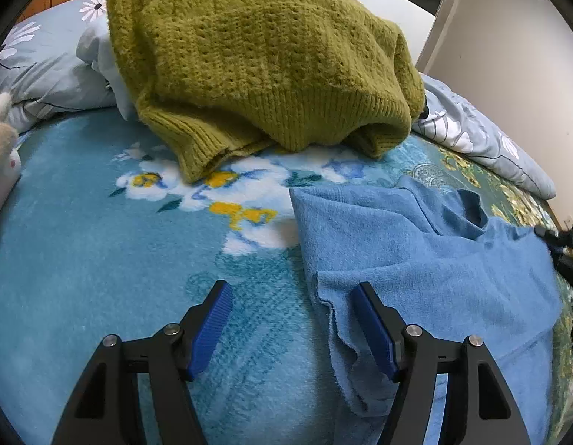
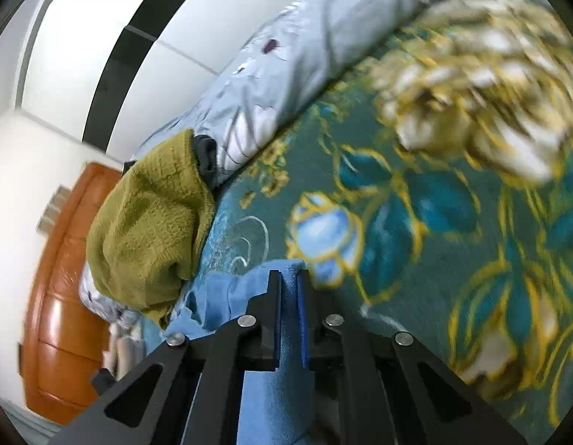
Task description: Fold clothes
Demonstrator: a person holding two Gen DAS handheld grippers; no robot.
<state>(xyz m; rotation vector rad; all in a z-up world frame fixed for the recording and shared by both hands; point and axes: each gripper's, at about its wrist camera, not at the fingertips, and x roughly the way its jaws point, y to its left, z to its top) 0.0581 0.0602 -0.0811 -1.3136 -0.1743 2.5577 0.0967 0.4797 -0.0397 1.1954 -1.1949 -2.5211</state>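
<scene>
Right gripper (image 2: 289,278) pinches the blue top (image 1: 416,244) and should carry it square across, while left gripper (image 1: 292,293), spread, pins the near hem.

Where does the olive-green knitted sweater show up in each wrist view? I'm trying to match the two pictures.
Left wrist view: green sweater fills the top centre, heaped beyond the blue garment.
Right wrist view: it sits at the left middle, just past the blue garment.
Shared landmark: the grey floral quilt beside the sweater.
</scene>
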